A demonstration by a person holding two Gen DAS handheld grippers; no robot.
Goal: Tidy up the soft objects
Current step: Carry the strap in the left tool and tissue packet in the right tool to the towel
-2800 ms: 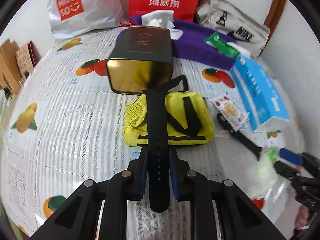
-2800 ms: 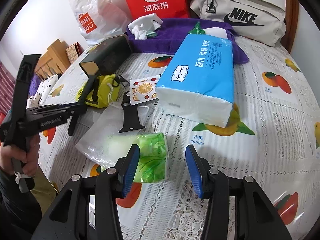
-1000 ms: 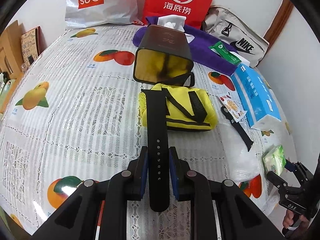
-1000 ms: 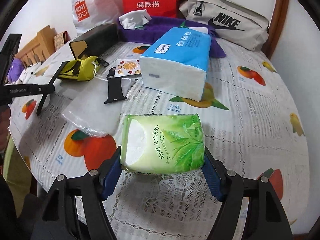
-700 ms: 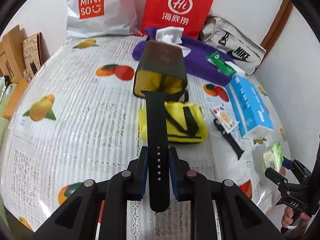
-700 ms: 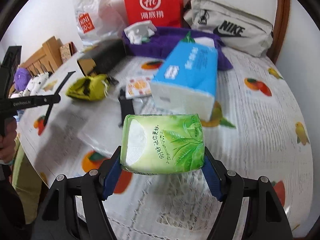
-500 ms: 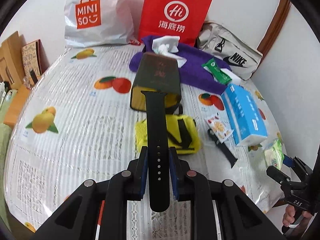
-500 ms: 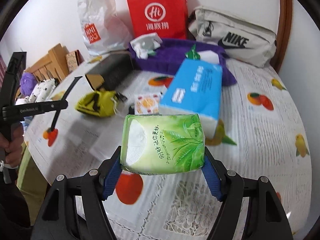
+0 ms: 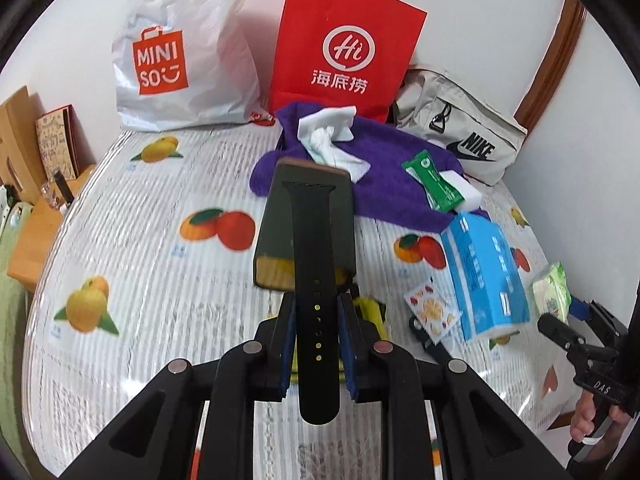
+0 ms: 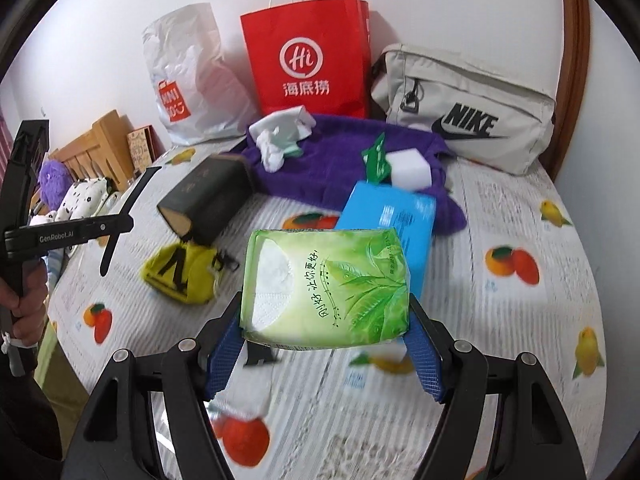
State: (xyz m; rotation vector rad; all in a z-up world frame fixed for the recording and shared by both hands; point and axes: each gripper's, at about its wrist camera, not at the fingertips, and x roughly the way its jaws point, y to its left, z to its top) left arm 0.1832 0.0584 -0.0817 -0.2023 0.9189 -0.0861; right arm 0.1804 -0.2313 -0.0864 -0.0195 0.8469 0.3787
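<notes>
My left gripper (image 9: pixel 316 340) is shut on a black watch strap (image 9: pixel 314 264) and holds it up above the table; it also shows in the right wrist view (image 10: pixel 120 216). My right gripper (image 10: pixel 324 348) is shut on a green tissue pack (image 10: pixel 328 288), lifted off the table; the pack shows at the right of the left wrist view (image 9: pixel 554 292). A purple towel (image 9: pixel 384 188) lies at the back with white tissue (image 9: pixel 328 136), a green sachet (image 9: pixel 434 180) and a white sponge (image 10: pixel 408 168) on it.
A dark box (image 9: pixel 308 228) lies on its side mid-table, a yellow pouch (image 10: pixel 184 268) in front of it. A blue tissue pack (image 9: pixel 484 276), a fruit sachet (image 9: pixel 430 312) and another black strap (image 9: pixel 434 350) lie right. Miniso bag (image 9: pixel 176 52), red bag (image 9: pixel 344 48) and Nike bag (image 10: pixel 464 116) stand behind.
Both grippers have risen and pulled back from the table. The right gripper closed on the green tissue pack and lifted it. The left still holds the strap.
</notes>
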